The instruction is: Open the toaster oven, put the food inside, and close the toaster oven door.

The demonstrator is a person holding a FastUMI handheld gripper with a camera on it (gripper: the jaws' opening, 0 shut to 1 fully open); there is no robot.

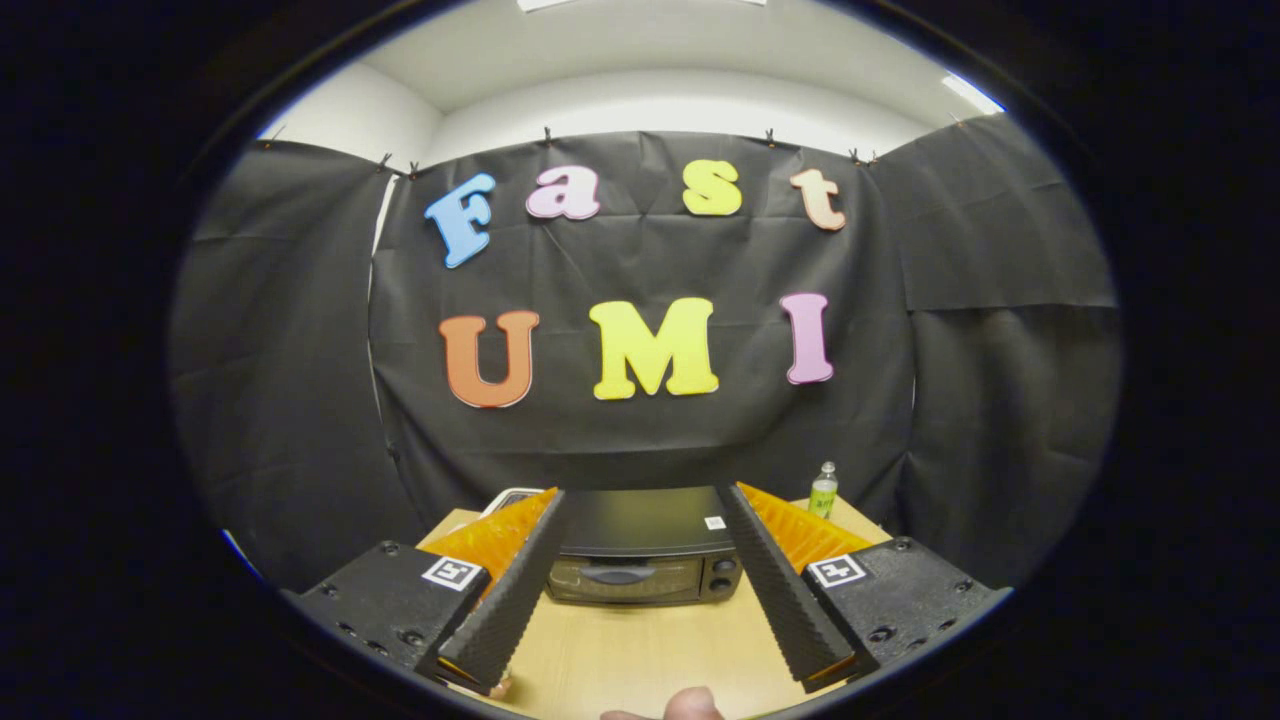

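Gripper view: your hand-held gripper [645,490] hangs with fingers spread wide, holding nothing. The black toaster oven [643,548], door closed, sits between and beyond them on the light wooden desk [640,650]. A small green bottle [823,490] stands beside the oven.

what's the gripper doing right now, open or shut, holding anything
Gripper: open, fingers spread wide and holding nothing; the closed black toaster oven on the light wooden table sits beyond them, seen through the gap.
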